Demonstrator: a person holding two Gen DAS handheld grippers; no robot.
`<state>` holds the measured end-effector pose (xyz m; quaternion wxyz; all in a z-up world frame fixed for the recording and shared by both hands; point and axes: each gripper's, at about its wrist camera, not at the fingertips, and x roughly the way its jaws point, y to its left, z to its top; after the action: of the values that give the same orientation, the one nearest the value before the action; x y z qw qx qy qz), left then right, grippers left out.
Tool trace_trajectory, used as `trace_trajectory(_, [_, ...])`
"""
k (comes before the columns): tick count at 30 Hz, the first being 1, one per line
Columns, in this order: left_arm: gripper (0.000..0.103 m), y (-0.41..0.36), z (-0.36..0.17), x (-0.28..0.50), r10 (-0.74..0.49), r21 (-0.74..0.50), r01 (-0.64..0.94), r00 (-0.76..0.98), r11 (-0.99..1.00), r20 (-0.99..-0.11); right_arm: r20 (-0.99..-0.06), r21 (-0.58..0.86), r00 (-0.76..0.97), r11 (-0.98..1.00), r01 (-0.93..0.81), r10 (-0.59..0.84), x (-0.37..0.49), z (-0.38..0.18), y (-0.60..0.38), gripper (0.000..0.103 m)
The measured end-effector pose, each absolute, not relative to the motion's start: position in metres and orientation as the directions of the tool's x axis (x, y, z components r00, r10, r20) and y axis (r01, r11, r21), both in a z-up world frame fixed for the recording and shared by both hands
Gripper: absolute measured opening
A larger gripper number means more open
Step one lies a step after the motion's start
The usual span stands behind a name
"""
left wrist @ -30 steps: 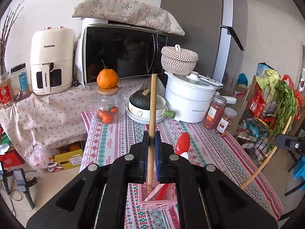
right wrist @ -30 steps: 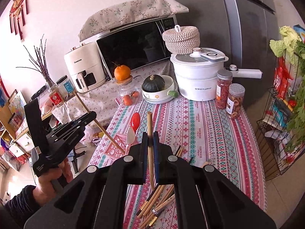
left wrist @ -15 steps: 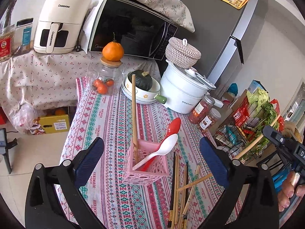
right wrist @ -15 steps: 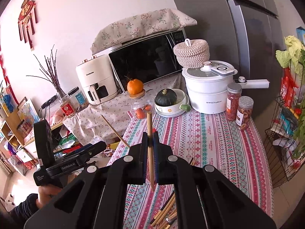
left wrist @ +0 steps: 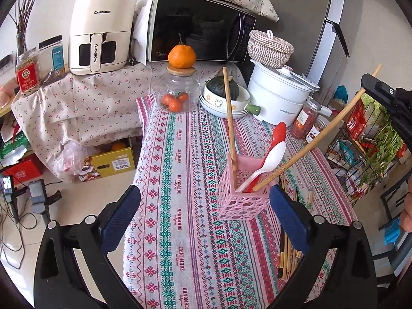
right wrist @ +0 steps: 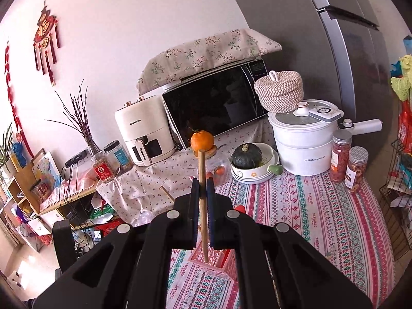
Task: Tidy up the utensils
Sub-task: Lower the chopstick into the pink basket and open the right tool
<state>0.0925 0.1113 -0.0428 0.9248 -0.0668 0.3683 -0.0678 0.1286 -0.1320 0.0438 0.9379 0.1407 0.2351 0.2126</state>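
Left wrist view: left gripper [left wrist: 204,215] jaws wide apart, nothing between, chopstick [left wrist: 230,118] already standing in pink basket [left wrist: 240,197] with spoons; right gripper [right wrist: 202,191] clamped on second chopstick [right wrist: 203,200], tip aimed at the basket for insertion; behind, "HANDMADE" tablecloth [left wrist: 180,159], "CHANGHONG" air fryer [left wrist: 101,32].
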Motion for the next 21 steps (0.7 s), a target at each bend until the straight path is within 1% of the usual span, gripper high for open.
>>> trace_trajectory(4, [0.096, 0.116, -0.047, 0.095, -0.176, -0.184, 0.065, 0.703, 0.981, -0.689, -0.405, 0.336, 0.797, 0.884, -0.326, 0.448, 0.141, 0.027, -0.114, 0.006])
trace_trajectory(10, [0.096, 0.115, -0.047, 0.095, -0.179, -0.181, 0.071, 0.7, 0.981, -0.692, -0.461, 0.335, 0.767, 0.888, -0.315, 0.446, 0.16, 0.002, -0.1, 0.006])
trace_trajectory(11, [0.096, 0.114, -0.047, 0.095, -0.178, -0.178, 0.073, 0.7, 0.981, -0.692, -0.469, 0.335, 0.763, 0.889, -0.314, 0.446, 0.163, -0.001, -0.099, 0.008])
trace_trajectory(13, [0.096, 0.112, -0.047, 0.095, -0.177, -0.172, 0.078, 0.698, 0.982, -0.694, -0.474, 0.334, 0.755, 0.886, -0.322, 0.453, 0.167, -0.006, -0.098, 0.01])
trace_trajectory(15, [0.096, 0.11, -0.047, 0.095, -0.176, -0.166, 0.082, 0.696, 0.983, -0.696, -0.476, 0.337, 0.752, 0.884, -0.324, 0.457, 0.167, -0.008, -0.1, 0.019])
trace_trajectory(16, [0.096, 0.109, -0.048, 0.095, -0.175, -0.163, 0.084, 0.695, 0.983, -0.698, -0.468, 0.349, 0.75, 0.878, -0.328, 0.466, 0.166, -0.006, -0.102, 0.033])
trace_trajectory(17, [0.096, 0.107, -0.047, 0.095, -0.174, -0.16, 0.087, 0.694, 0.983, -0.698, -0.457, 0.358, 0.755, 0.874, -0.329, 0.471, 0.164, -0.003, -0.105, 0.037])
trace_trajectory(19, [0.096, 0.103, -0.047, 0.094, -0.174, -0.152, 0.093, 0.694, 0.984, -0.698, -0.439, 0.363, 0.761, 0.868, -0.337, 0.479, 0.159, 0.005, -0.111, 0.037])
trace_trajectory(21, [0.096, 0.099, -0.048, 0.093, -0.176, -0.145, 0.103, 0.692, 0.984, -0.7, -0.428, 0.369, 0.764, 0.865, -0.34, 0.483, 0.153, 0.011, -0.119, 0.048])
